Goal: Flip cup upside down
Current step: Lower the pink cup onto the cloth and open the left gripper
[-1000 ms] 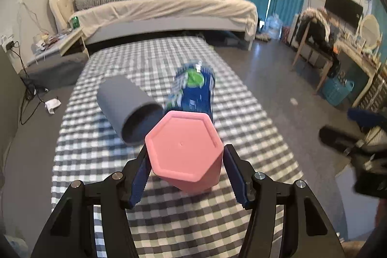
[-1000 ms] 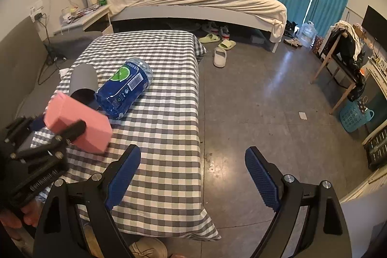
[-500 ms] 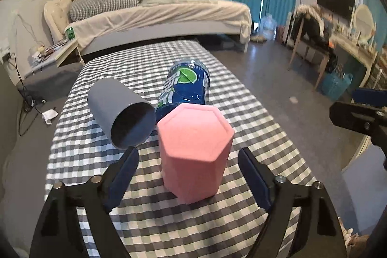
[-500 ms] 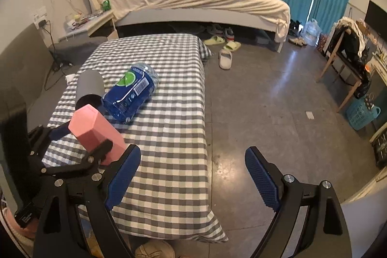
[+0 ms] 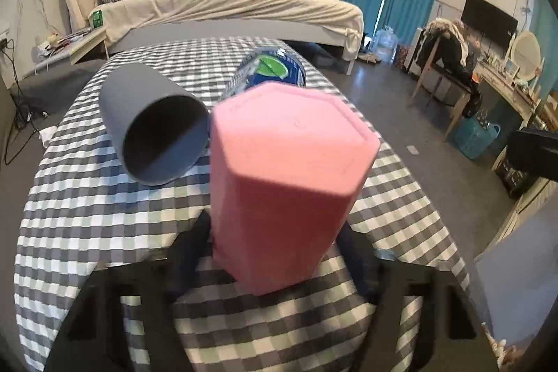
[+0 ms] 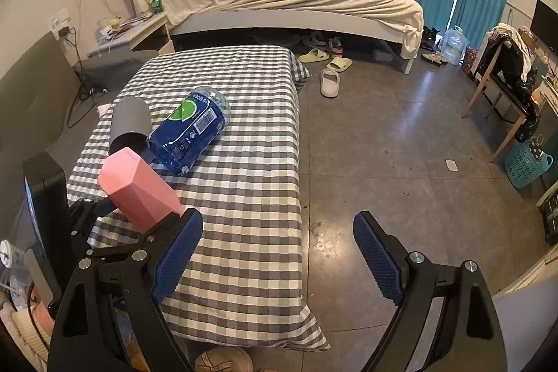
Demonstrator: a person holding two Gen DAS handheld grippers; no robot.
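A pink hexagonal cup [image 5: 286, 169] stands upside down on the checked table, its closed base up; it also shows in the right wrist view [image 6: 139, 190]. My left gripper [image 5: 275, 250] sits around its lower part, fingers spread to either side and blurred; contact with the cup is not clear. My right gripper [image 6: 275, 253] is open and empty, held over the table's right edge and the floor.
A grey cup [image 5: 153, 124] lies on its side, mouth toward me, left of the pink cup. A blue water bottle [image 6: 191, 128] lies on its side behind them. The checked tablecloth [image 6: 251, 197] ends at the right above bare floor. A bed stands beyond.
The left gripper let go of the pink cup, leaving it base up on the table, then moved in closer around it. The right gripper stayed open.
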